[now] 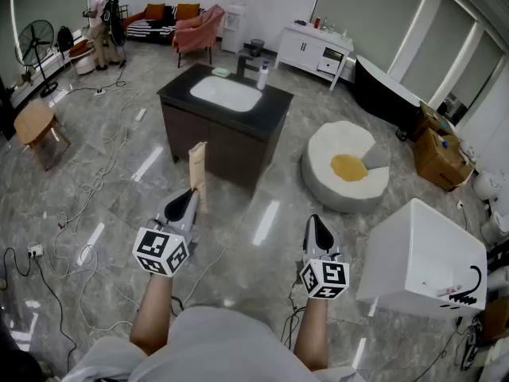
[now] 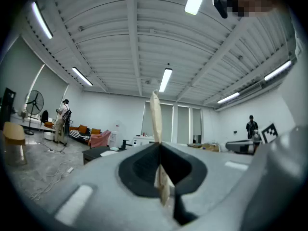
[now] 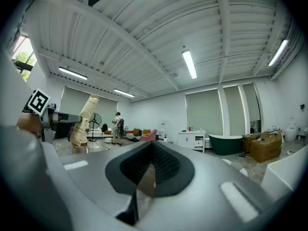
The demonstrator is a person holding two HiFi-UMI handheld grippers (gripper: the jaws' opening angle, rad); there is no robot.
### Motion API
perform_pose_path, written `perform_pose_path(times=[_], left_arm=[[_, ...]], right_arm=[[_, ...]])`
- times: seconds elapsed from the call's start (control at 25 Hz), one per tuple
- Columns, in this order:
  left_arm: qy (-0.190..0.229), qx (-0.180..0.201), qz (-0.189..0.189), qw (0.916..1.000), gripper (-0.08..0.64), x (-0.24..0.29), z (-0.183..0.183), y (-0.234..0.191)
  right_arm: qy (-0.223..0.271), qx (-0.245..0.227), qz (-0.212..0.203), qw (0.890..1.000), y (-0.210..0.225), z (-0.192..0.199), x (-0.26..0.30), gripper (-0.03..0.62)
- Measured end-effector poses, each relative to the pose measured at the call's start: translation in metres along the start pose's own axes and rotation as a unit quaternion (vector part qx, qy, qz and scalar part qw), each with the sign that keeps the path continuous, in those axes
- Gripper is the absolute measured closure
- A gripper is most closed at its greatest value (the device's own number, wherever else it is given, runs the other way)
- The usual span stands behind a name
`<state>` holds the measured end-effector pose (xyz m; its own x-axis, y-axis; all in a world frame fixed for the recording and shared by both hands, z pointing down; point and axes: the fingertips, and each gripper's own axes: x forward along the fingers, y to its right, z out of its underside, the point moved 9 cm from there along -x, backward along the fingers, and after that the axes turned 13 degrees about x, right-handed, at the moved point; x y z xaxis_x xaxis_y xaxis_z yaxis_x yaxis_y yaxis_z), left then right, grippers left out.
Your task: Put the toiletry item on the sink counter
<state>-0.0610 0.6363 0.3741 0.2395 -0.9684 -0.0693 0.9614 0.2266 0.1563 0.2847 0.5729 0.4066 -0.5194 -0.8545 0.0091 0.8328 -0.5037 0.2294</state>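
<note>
Between left tongs (image 2: 158, 147), tan tube (image 2: 155, 113)

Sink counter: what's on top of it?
On the sink counter: a white basin, a dark faucet, a white bottle and a small pale item, too small to identify. Nothing covers the top. The tube is not there; the left tool holds it.

Glossy stone-look floor (image 1: 231, 233) — dark, smooth counter (image 1: 274, 111), matt tan tube (image 1: 197, 165).

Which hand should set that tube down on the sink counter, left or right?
Left. The left tool pinches the tube, facing the sink counter. The right tool is shut and empty.
</note>
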Motion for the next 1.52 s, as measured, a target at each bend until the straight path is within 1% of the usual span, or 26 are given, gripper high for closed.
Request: perform_pose_path(times=[0.36,0.44,0.6,0.76,1.04,1.32,1.52], left_arm=[[0.002,0.003,0.002,1.0,0.56,0.007,-0.002,0.013],[0.003,0.003,0.004,1.0,0.56,0.007,-0.004,0.017],[0.003,0.0,0.004,1.0,0.56,0.005,-0.002,0.016],[0.001,-0.002,0.006,1.0,0.56,0.003,0.001,0.013],[-0.001,-0.002,0.009,1.0,0.56,0.0,0.003,0.007],[-0.009,-0.012,0.013,0.9998,0.56,0.023,0.018,-0.016],[-0.016,-0.016,0.015,0.9996,0.56,0.058,0.029,-0.035]], right_arm=[[0.005,0.003,0.002,1.0,0.013,-0.002,-0.006,0.588],[0.007,0.004,-0.003,1.0,0.014,-0.003,-0.008,0.588],[0.01,0.0,-0.014,1.0,0.009,-0.004,-0.009,0.588],[0.015,0.005,-0.01,1.0,0.005,-0.001,-0.009,0.588],[0.008,0.007,-0.007,1.0,-0.002,0.006,-0.008,0.588],[0.004,0.007,0.005,1.0,-0.001,0.011,0.024,0.588],[0.0,0.005,0.01,1.0,0.01,0.013,0.062,0.588]])
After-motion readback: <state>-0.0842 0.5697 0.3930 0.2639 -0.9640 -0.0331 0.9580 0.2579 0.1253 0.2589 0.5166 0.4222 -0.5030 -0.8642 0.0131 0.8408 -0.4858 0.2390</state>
